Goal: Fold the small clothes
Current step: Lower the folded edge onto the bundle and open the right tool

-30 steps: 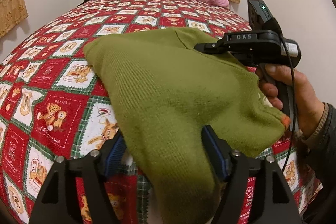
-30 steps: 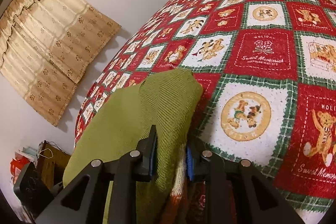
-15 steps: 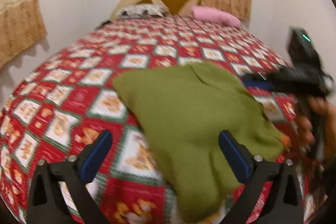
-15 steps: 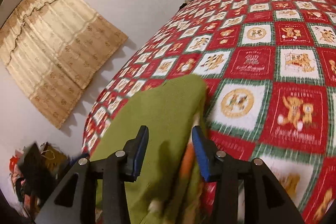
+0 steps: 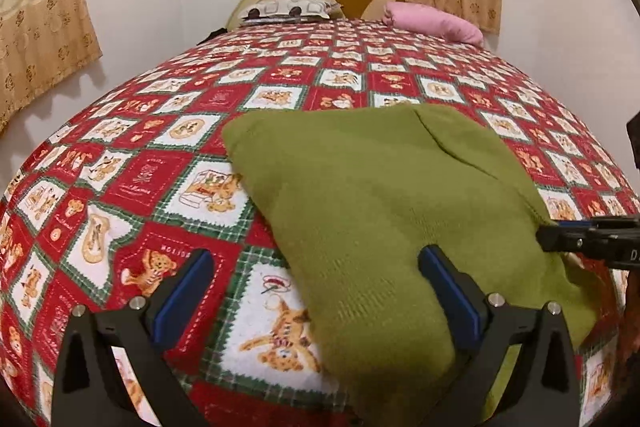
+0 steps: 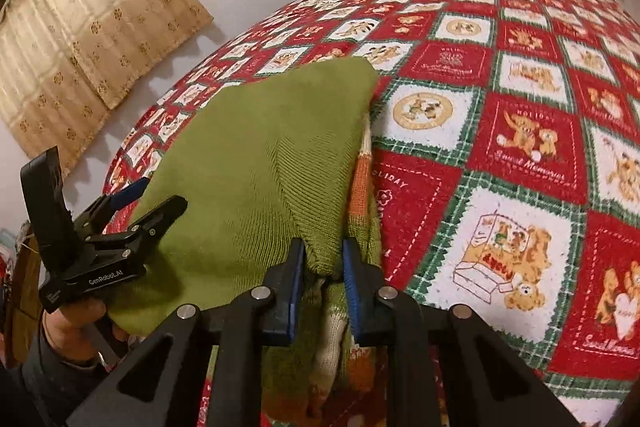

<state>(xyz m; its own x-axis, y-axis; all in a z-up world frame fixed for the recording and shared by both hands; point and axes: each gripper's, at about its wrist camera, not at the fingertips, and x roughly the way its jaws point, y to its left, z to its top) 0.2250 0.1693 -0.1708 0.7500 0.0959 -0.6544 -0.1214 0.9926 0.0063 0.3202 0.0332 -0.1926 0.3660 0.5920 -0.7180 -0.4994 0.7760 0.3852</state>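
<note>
olive green knit sweater (image 5: 384, 211), red-green-white teddy-bear patchwork bedspread (image 5: 168, 155), pink pillow (image 5: 434, 23)

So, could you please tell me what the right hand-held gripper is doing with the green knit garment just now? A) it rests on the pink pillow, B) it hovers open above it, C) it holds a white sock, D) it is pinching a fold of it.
D: in the right wrist view, the right hand-held gripper has its blue pads closed on a fold of the green knit garment.

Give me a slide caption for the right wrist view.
Right gripper pinches the folded green sweater on the teddy-bear quilt; left gripper open beside it.
</note>
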